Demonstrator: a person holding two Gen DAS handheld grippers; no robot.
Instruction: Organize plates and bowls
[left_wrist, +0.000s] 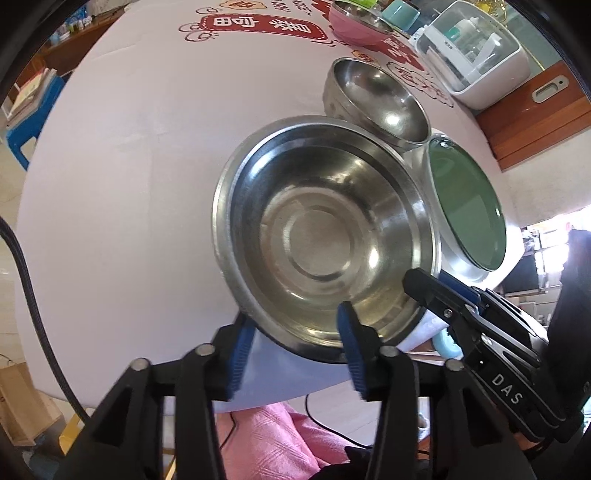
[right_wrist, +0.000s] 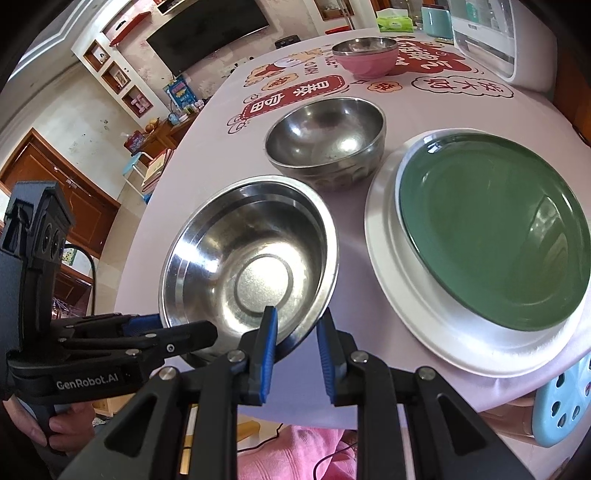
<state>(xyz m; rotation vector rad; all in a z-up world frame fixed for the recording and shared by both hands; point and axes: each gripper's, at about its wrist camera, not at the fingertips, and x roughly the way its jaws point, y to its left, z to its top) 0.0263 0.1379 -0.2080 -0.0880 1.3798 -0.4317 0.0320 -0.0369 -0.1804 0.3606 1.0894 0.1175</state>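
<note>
My left gripper sits at the near rim of the wide steel bowl; rim passes between the two blue pads w/ slack on both sides, so fingers stand apart, not pinching. My right gripper has its jaws narrow, one pad inside the same bowl, one outside, pinched on the rim at its near right edge; bowl looks tipped up on that side. Bowl's near base is hidden behind my own fingers in both views; can't tell how much of it rests on the tablecloth.

Behind it a smaller steel bowl stands upright, just beside. To the right a green plate lies on a white plate; the far right edge is cut off by the lens. Further back a pink bowl w/ a steel one nested inside; contents too small to read. A white lidded box at the table's far edge is partly cropped.
</note>
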